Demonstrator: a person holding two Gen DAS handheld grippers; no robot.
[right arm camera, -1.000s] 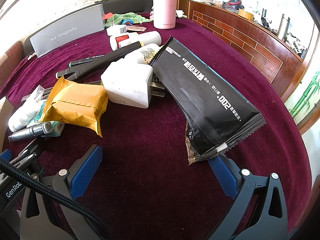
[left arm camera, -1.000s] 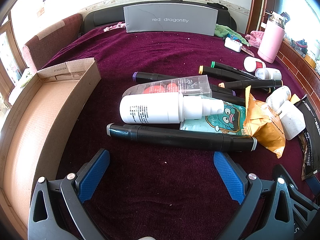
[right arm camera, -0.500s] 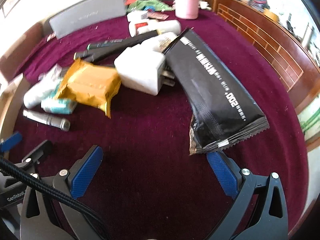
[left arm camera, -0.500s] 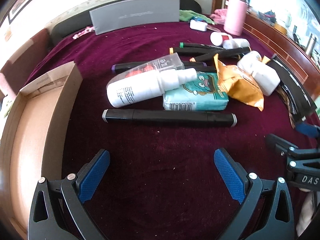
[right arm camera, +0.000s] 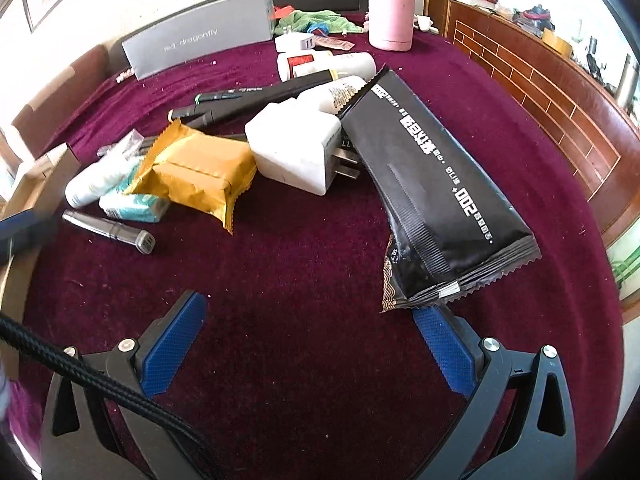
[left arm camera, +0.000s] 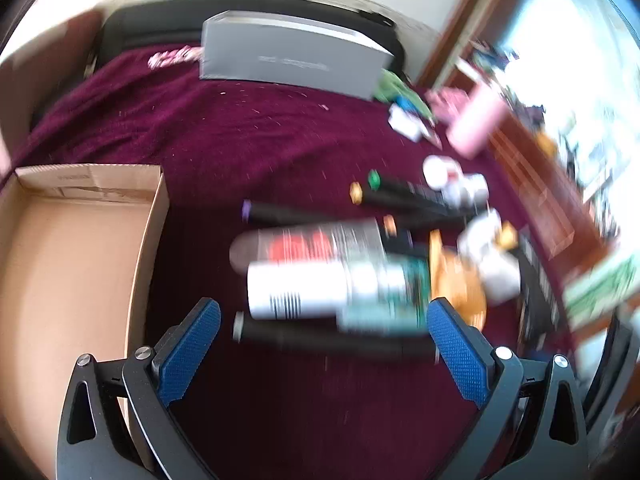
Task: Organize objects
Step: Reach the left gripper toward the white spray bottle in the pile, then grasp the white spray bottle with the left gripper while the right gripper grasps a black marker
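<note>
Left claw: jaws wide apart, nothing between them; the left wrist view is smeared by motion.
Right claw: jaws wide apart, empty, hovering over bare maroon cloth.
Nearest thing to left claw: black marker, lying on the worktop just ahead of the blue pads.
Marker's long axis: runs crosswise, left to right, roughly in line with the gap between the two pads, so the jaws would close on its ends, not across its barrel; a turn of the wrist looks needed, as I judge it.
Behind the marker: white spray bottle, also lying crosswise, touching a teal packet.
Destination, likely: cardboard box, open-topped, to the left of the left claw and close beside it.
Nearest thing to right claw: black pouch, its serrated end just above the right-hand pad, long axis running away and leftward.
Which hand is nearer the box: the left; the box shows only at the far left edge of the right wrist view.
Other clutter: orange packet, white charger.
</note>
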